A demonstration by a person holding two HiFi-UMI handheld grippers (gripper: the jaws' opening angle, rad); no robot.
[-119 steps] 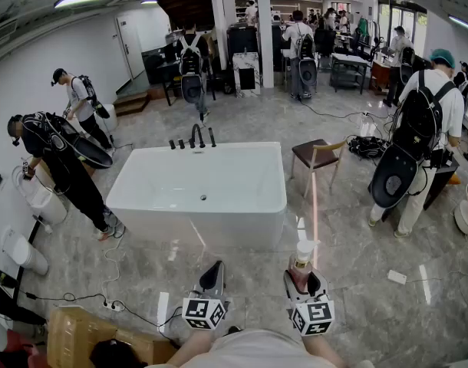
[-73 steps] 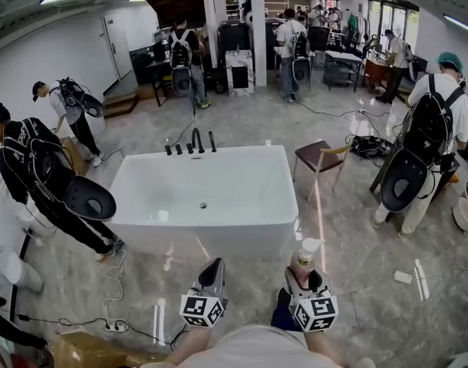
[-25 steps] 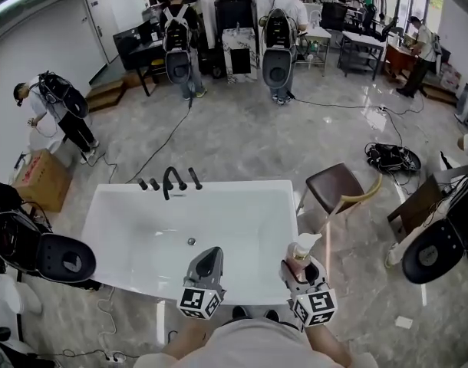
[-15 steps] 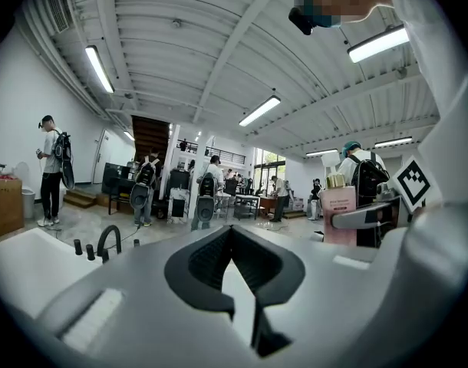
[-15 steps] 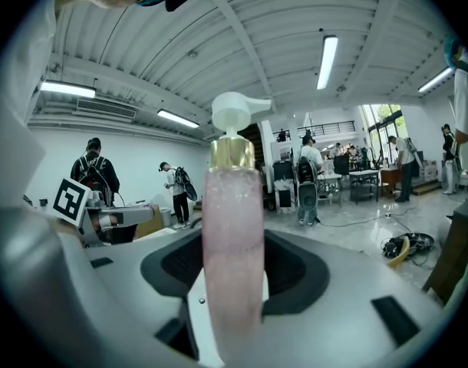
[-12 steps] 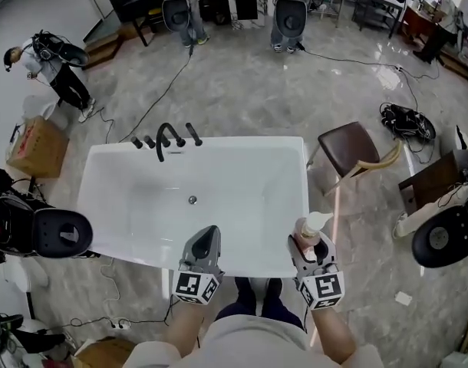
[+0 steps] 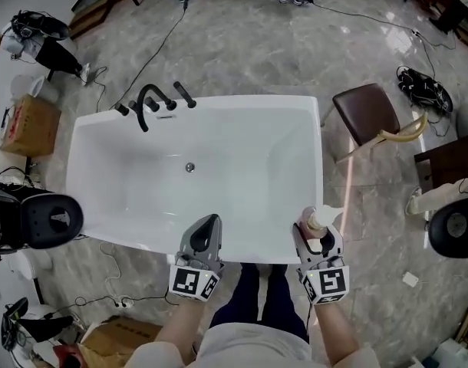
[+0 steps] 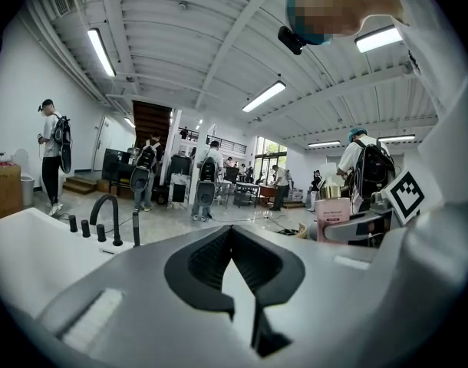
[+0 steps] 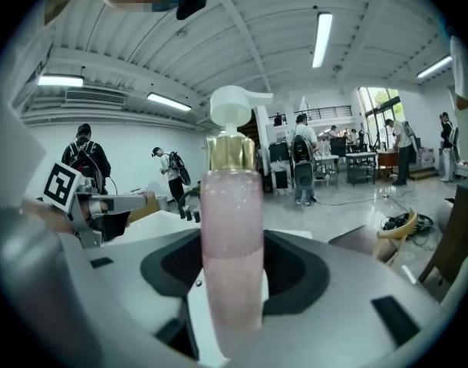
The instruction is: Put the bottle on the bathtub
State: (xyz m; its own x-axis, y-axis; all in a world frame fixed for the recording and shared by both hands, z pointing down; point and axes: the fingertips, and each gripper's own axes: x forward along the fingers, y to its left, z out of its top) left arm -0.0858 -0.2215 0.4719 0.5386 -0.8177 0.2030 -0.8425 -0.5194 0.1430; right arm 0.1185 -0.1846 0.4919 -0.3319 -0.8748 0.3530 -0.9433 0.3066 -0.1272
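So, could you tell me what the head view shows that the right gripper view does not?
Only the head view shows the drain of the bathtub and the person's legs. Only the right gripper view shows the ceiling lights and the gold collar on the bottle. Both show the bottle in the right tongs and the black faucet.

My left gripper (image 8: 231, 228) fills the bottom of the view, grey jaws pressed together, tips meeting, nothing between them. Past them on the left there's the white tub (image 8: 23, 244), with its black faucet (image 8: 105, 215) and a row of knobs (image 8: 84, 227) on the far rim. Off to the right, my right gripper (image 8: 349, 228) clamps a pink bottle (image 8: 333, 215), upright. People (image 8: 146, 176) with backpacks stand farther back.
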